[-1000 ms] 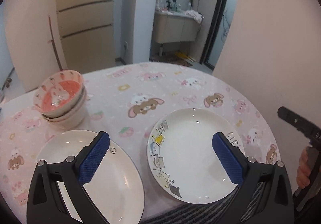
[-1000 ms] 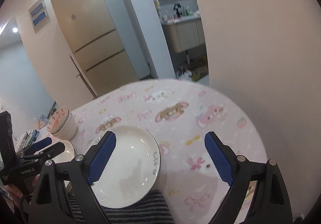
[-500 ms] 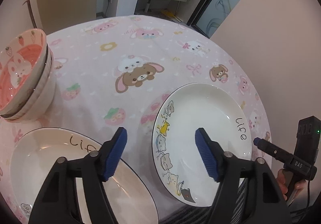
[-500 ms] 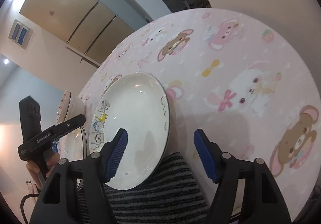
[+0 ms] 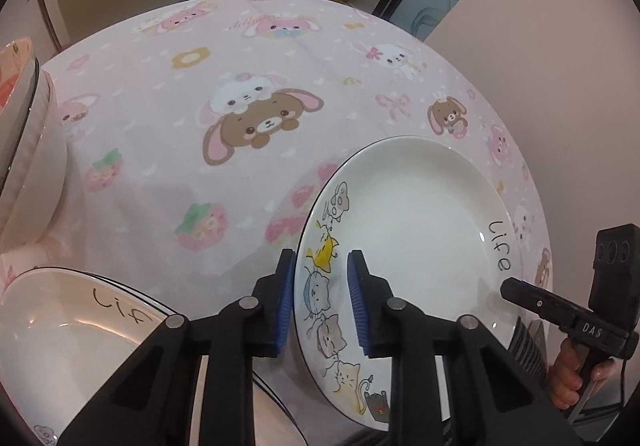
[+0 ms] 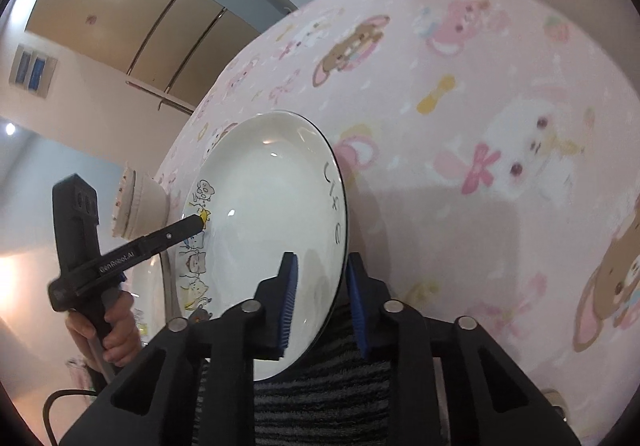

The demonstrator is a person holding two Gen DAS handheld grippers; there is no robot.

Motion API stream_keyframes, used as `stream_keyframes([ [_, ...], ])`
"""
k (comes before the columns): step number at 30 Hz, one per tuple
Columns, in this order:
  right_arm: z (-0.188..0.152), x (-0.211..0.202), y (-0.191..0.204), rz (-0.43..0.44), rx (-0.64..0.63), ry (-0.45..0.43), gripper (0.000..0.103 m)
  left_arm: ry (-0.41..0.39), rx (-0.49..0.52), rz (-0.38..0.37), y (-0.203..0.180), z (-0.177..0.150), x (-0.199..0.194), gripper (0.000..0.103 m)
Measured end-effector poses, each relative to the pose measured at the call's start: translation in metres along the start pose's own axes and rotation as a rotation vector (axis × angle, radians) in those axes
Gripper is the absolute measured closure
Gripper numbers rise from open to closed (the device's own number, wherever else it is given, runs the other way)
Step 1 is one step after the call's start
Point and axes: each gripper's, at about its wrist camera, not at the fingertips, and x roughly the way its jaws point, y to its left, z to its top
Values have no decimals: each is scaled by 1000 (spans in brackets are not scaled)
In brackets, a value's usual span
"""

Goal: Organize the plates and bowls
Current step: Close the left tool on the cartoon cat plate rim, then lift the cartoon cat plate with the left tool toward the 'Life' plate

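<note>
**Both grippers closing on one plate's rim**

The left gripper [image 5: 320, 300] has its jaws narrow and closing, straddling the rim of the cat plate [image 5: 416, 222] at the plate's 8 o'clock edge in the left wrist view. One blue pad sits outside the rim, the other inside over the cat drawings. Whether the pads [image 5: 286, 302] already press the rim cannot be told.

The right gripper [image 6: 320, 300] is likewise narrow and closing, with the same plate's [image 6: 264, 214] rim between its jaws at the plate's 5 o'clock edge in the right wrist view, near the word "Life". The left pad lies over the plate's inner face, the right pad outside the rim. Firm contact cannot be told here either.

The plate lies on the pink tablecloth [image 5: 248, 94] at the near edge, partly over a striped cloth [image 6: 320, 386]. A second plate [image 5: 80, 330] lies at 8 o'clock in the left view, and stacked bowls [image 5: 28, 150] stand at 9 o'clock.
</note>
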Motion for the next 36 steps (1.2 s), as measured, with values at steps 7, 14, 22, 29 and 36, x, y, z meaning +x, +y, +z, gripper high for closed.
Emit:
stream_keyframes([
  [7, -3, 9, -15, 69, 88, 32, 90, -3, 34, 39, -4, -2, 3, 79],
  [14, -1, 9, -8, 27, 93, 22, 90, -10, 8, 33, 0, -5, -1, 87],
  [22, 6, -6, 19, 3, 10, -17, 87, -85, -11, 22, -2, -5, -32, 87],
  [29, 9, -26, 53, 30, -67, -62, 87, -163, -32, 23, 3, -12, -76, 87],
  [36, 6, -34, 103, 68, -176, -73, 87, -263, -88, 26, 24, -37, -129, 87],
])
